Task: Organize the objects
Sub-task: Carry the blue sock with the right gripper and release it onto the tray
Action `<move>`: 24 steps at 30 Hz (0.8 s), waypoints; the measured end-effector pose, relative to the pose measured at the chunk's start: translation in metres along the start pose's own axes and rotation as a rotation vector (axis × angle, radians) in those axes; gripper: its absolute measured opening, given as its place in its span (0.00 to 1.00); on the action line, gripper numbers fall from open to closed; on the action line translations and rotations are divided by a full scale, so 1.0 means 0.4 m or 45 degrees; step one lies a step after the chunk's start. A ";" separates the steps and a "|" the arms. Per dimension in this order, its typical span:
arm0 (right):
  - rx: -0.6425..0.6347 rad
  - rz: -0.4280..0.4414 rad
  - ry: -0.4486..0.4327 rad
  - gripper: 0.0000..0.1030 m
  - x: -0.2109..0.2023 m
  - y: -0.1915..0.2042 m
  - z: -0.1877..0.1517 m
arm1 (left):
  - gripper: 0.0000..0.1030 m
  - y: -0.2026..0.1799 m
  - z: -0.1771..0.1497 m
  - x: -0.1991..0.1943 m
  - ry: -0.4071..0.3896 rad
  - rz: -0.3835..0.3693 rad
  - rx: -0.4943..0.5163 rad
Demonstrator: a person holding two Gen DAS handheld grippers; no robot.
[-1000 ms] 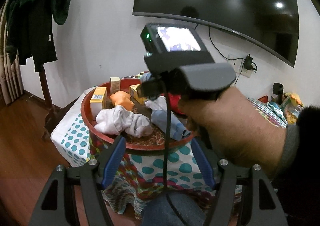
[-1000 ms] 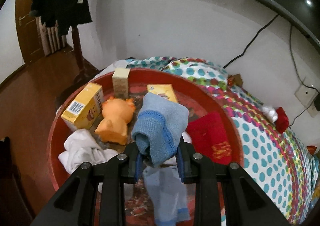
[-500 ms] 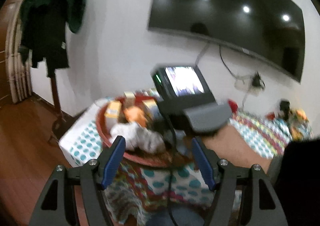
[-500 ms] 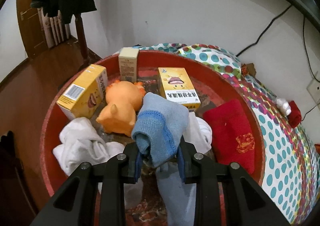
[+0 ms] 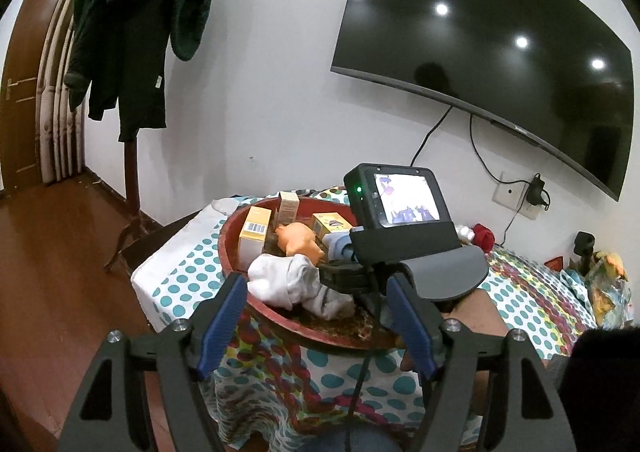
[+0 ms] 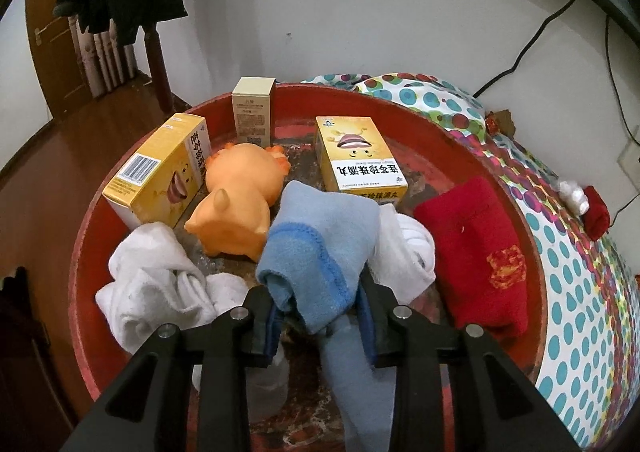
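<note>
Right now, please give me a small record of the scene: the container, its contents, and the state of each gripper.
container: round red tray on a dotted cloth
boxes: two yellow boxes, one beige box
toy: orange pig, lying
cloth items: white socks, red sock, blue sock
right gripper: fingers just opening, blue sock between them
left gripper: open, empty
</note>
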State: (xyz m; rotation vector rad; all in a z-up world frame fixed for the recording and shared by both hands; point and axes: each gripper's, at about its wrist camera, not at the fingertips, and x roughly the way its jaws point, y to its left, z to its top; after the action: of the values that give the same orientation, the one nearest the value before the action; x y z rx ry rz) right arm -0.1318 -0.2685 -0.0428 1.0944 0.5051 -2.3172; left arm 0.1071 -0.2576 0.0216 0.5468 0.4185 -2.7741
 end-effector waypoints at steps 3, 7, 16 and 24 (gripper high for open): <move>0.008 0.008 0.001 0.38 -0.003 0.000 -0.001 | 0.72 0.001 0.001 0.000 -0.003 -0.001 -0.005; 0.016 -0.009 -0.021 0.58 -0.020 -0.004 -0.007 | 0.72 -0.003 0.003 -0.010 -0.017 -0.009 -0.004; 0.088 -0.106 -0.203 0.92 -0.159 -0.039 -0.028 | 0.83 -0.001 0.035 -0.086 -0.169 0.096 -0.009; 0.193 -0.197 -0.278 0.94 -0.293 -0.106 -0.127 | 0.85 -0.013 -0.003 -0.031 -0.010 0.194 0.065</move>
State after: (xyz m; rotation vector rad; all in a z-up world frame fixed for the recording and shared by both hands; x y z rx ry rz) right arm -0.0642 -0.1729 0.0240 0.8802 0.3457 -2.6085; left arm 0.1170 -0.2499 0.0267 0.5555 0.2921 -2.6460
